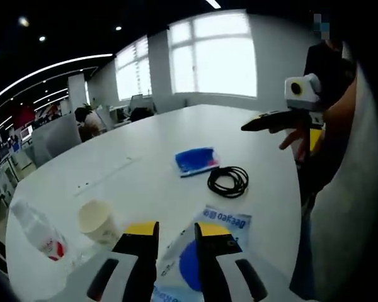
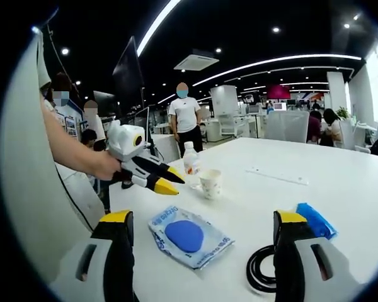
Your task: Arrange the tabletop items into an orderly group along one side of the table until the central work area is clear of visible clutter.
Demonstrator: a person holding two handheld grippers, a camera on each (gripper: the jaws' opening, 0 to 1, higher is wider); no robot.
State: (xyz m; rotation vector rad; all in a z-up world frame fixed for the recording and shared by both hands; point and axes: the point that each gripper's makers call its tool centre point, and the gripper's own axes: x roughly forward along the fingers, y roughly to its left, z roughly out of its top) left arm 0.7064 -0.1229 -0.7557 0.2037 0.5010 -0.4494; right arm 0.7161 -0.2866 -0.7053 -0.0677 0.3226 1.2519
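Note:
On the white table [image 1: 176, 129] lie a white packet with a blue oval [image 1: 205, 251], a blue packet [image 1: 196, 160] and a black cable coil [image 1: 228, 181]. A paper cup [image 1: 97, 220] and a plastic bottle [image 1: 38, 233] with a red label stand at the left. My left gripper [image 1: 176, 229] hangs open just above the near edge of the white packet, nothing between its jaws. My right gripper [image 2: 203, 217] is wide open above the white packet [image 2: 189, 238] and the cable coil [image 2: 261, 270], holding nothing. The left gripper [image 2: 170, 181] hovers near the cup [image 2: 210, 182] and the bottle [image 2: 190, 160].
A thin pale strip [image 2: 280, 176] lies farther out on the table [image 2: 346, 189], and the blue packet [image 2: 315, 220] sits right of the coil. A person in a white shirt [image 2: 186, 119] stands behind the table. Office chairs and desks fill the background. The right gripper [image 1: 261, 123] hovers over the table's right edge.

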